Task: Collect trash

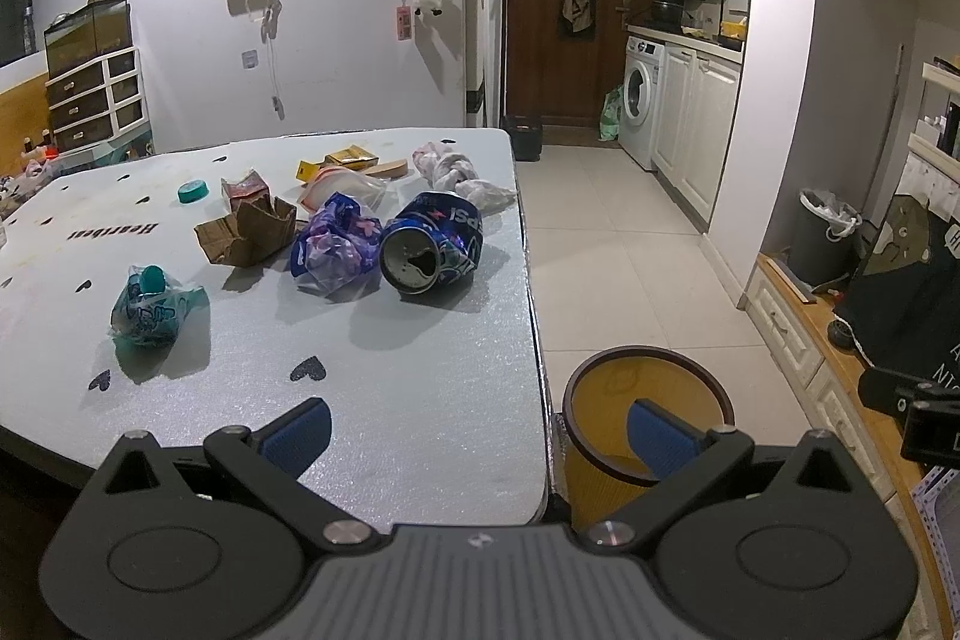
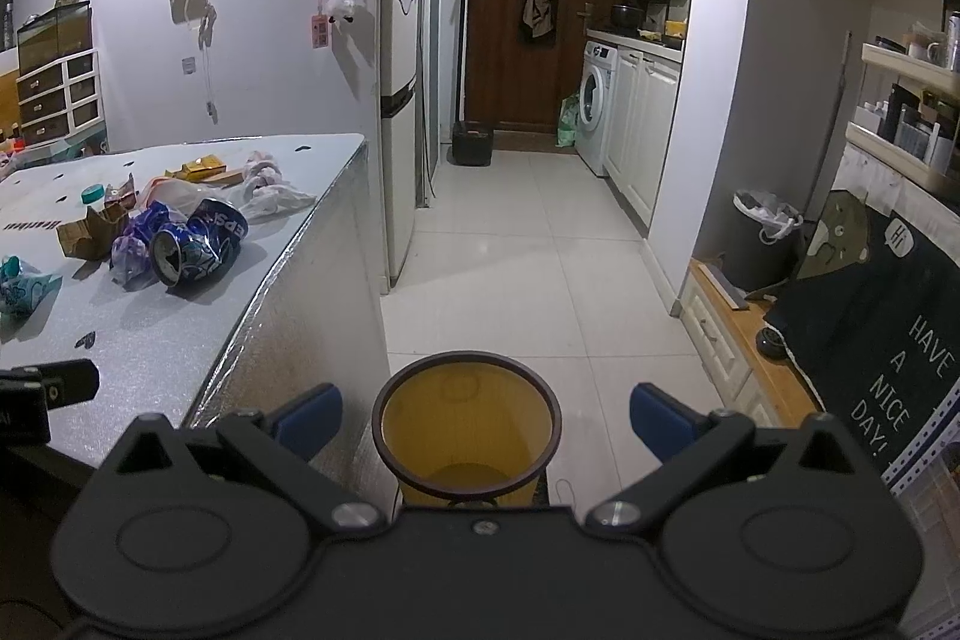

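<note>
The table [image 1: 420,400] fills the left of the frame, one yellow bin [image 2: 467,424] at lower centre beside it. Both the left gripper [image 1: 480,430] and right gripper [image 2: 486,418] gape empty. Best take the one crushed can [image 1: 431,241] mid-frame by its body first; roughly eight scraps lie around it.

dim indoor light | soft shadows falling toward camera | fisheye-bent, dark-vignetted corners | sharp
</note>
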A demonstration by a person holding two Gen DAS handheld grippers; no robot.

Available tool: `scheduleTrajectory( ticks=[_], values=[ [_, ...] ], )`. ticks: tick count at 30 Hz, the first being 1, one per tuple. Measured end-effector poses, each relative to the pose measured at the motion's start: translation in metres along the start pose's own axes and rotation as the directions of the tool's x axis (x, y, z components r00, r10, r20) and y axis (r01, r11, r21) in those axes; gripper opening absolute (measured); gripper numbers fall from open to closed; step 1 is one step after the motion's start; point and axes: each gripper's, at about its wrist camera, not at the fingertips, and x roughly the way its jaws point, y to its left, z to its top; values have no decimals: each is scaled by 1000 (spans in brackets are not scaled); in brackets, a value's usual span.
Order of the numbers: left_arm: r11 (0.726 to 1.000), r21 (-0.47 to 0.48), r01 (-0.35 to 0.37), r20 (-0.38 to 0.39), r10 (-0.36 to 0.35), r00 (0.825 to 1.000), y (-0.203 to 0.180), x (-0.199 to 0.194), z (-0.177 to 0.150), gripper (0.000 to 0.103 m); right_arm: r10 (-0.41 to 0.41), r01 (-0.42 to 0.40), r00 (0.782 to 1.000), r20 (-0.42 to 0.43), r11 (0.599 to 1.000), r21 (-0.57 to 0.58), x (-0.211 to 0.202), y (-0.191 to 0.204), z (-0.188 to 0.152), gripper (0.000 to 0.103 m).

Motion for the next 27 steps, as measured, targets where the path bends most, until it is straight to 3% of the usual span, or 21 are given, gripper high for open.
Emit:
scheduleTrajectory(
  ticks=[27],
  values=[
    [1000,-3,9,3,-9,1000,6,-1,-1,103,0,0,1000,-4,1000,-1,1,0,-1,103]
  ],
)
